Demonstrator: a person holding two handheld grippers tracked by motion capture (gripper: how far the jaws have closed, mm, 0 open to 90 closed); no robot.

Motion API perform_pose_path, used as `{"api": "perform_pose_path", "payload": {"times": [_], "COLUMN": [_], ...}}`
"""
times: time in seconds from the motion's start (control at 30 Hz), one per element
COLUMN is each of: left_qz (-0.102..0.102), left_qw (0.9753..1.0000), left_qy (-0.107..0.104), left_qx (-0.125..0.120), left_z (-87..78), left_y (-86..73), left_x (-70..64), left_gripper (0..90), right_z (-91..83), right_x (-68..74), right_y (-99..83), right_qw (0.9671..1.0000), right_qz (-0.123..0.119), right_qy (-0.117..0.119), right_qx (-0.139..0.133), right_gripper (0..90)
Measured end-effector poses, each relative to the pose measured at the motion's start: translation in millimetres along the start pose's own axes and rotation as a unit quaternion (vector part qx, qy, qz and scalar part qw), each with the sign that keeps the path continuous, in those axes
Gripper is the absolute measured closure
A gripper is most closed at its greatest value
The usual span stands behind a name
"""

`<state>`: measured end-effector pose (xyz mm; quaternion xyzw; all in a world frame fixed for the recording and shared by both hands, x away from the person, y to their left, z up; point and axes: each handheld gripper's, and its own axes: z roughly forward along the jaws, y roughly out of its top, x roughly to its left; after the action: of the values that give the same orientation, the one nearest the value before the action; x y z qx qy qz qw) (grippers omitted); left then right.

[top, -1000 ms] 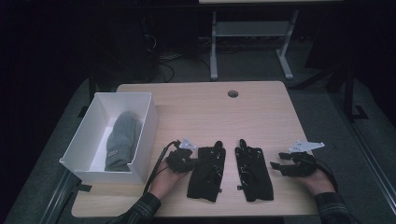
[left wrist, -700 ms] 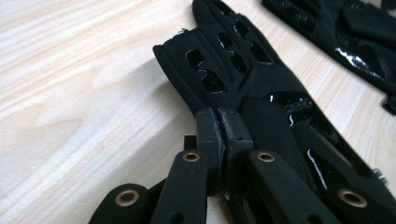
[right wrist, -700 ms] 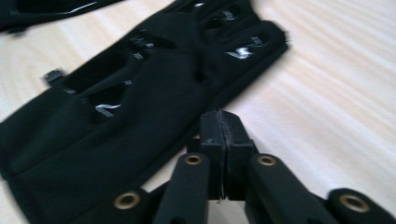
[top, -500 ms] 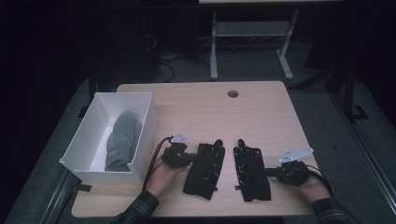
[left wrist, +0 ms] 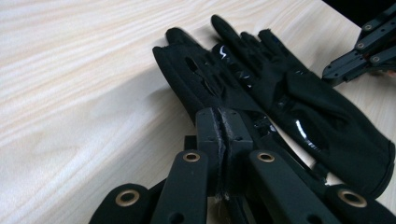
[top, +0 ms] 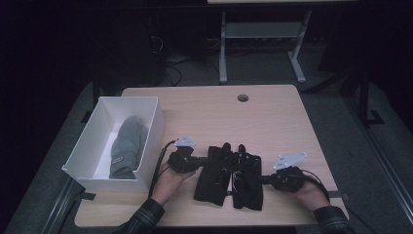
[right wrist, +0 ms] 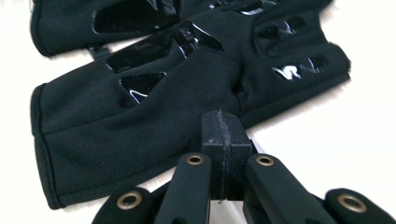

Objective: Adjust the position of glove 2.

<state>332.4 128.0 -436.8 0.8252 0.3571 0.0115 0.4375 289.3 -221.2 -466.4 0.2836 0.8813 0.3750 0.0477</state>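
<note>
Two black gloves point(top: 229, 173) lie side by side, touching, at the near edge of a wooden table point(top: 272, 122). The left gripper point(top: 198, 161) and right gripper point(top: 263, 179) flank them, each with jaws pressed together, empty. Farther left, a white box point(top: 151, 122) holds a grey mitten point(top: 127, 146); its small label is unreadable.

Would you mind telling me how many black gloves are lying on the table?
2. The left black glove lies beside the left gripper; the right black glove lies against it, next to the right gripper. Both grippers' jaws are closed.
</note>
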Motion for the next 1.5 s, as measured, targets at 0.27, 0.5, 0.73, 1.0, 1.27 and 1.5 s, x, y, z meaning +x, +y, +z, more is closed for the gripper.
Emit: {"api": "perform_pose_path", "payload": {"times": [0.27,0.5,0.73,1.0,1.27,1.5], "left_qz": [-0.002,-0.008,-0.011,-0.005,0.008,0.006], "left_qw": [0.9993,0.9982,0.9972,0.9968,0.9978,0.9982], "left_qy": [-0.024,-0.038,-0.047,-0.059,-0.057,-0.054], "left_qx": [-0.028,-0.045,-0.057,-0.053,-0.031,-0.025], "left_z": [-6.6,-9.6,-11.9,-1.3,18.3,31.0], "left_y": [8.7,14.3,18.0,22.0,23.0,22.7], "left_x": [-3.7,-3.7,-3.9,-11.8,-18.7,-20.0], "left_gripper": [87.9,88.0,88.0,88.1,88.1,88.2], "right_z": [8.1,18.6,35.2,50.1,64.7,62.4], "right_x": [3.8,8.5,17.2,24.6,30.9,31.5], "right_y": [8.9,17.3,32.0,46.1,58.8,58.9], "right_qw": [1.0000,0.9999,0.9997,0.9994,0.9988,0.9984], "right_qz": [0.000,-0.011,-0.023,-0.035,-0.047,-0.055], "right_qy": [0.004,0.004,0.009,0.004,0.004,-0.007], "right_qx": [-0.002,-0.003,-0.006,-0.009,-0.013,-0.008], "right_gripper": [90.0,90.0,90.0,90.0,90.0,90.0]}}
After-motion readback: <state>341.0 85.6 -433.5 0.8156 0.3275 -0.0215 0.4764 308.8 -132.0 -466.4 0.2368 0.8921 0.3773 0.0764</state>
